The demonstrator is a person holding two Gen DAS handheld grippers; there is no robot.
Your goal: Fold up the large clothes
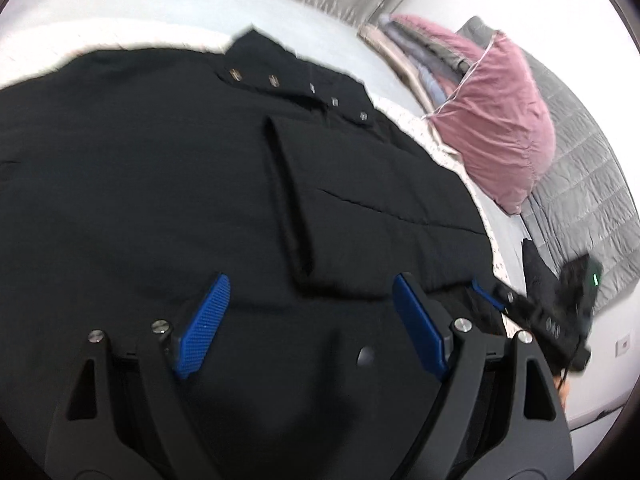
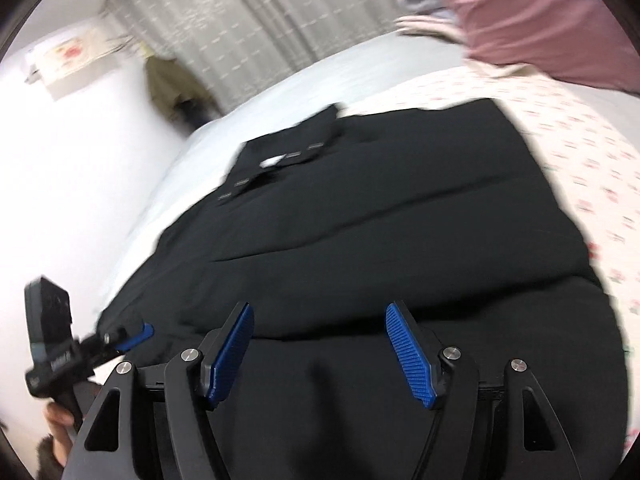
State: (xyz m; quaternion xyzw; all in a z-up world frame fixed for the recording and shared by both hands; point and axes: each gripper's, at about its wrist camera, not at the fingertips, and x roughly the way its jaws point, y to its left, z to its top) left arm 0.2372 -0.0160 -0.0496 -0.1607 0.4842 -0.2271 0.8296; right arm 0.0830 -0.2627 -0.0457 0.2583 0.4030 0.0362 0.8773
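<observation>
Black coat (image 1: pixel 160 180) spread flat on bed (image 1: pixel 160 4), collar far, near hem just under both grippers; left gripper (image 1: pixel 308 320) and right gripper (image 2: pixel 320 350) fingers wide apart, empty.

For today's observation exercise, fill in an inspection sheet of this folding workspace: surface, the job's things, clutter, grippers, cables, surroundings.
Surface: bed with a pale sheet and a floral cover on one side.
Job's things: black coat spread flat on the bed, collar with metal snaps at the far end, one panel already folded over its middle.
Clutter: pink pillow and stacked folded bedding beside the coat.
Grippers: left gripper open above the coat's near hem; right gripper open above the hem too; neither holds fabric.
Cables: a black cable runs under the right gripper.
Surroundings: grey curtain, white wall, grey quilted headboard.
</observation>
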